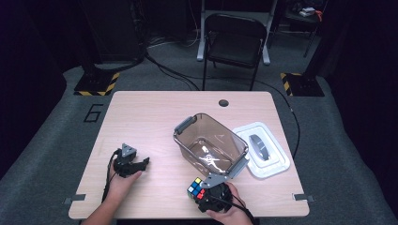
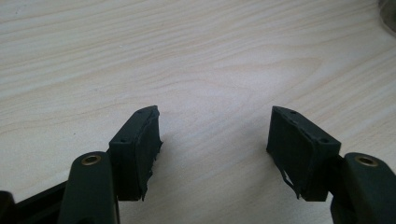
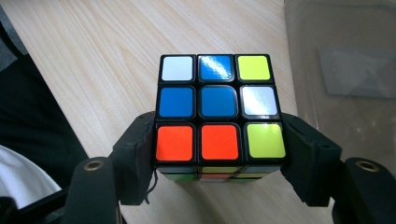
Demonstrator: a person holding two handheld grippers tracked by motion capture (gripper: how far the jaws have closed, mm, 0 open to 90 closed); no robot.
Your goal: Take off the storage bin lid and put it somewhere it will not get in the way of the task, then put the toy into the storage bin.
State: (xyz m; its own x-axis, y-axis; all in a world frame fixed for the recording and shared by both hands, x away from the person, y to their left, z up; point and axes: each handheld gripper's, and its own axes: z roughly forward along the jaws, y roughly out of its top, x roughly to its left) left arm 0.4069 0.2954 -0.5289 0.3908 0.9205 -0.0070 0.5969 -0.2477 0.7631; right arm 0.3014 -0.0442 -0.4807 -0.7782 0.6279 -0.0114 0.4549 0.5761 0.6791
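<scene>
High view: the right hand-held gripper point(image 1: 202, 191) sits at the lower centre of the frame, near the front edge of the light wood-grain worktop point(image 1: 155, 117). Its jaws are closed on a multicoloured puzzle cube point(image 1: 196, 187), which projects to the upper left of the gripper body. The right hand point(image 1: 228, 212) grips the tool from below. Just above it stands a clear, smoke-tinted plastic bin point(image 1: 210, 145) with grey latch handles; a white lid point(image 1: 263, 149) lies to the right of the bin. The left hand-held gripper point(image 1: 141, 164) rests at the lower left of the frame, well apart from the cube, with its jaws pointing right and the left hand point(image 1: 123, 183) behind it.

Left gripper view: the two black jaws stand apart over bare worktop, with nothing between them.

Right gripper view: the cube point(image 3: 219, 114) occupies the centre of the frame. Both pads press on its lower side faces. The top face shows glossy white, blue, yellow and orange stickers on a black body. The bin wall point(image 3: 341, 70) fills the upper right.
</scene>
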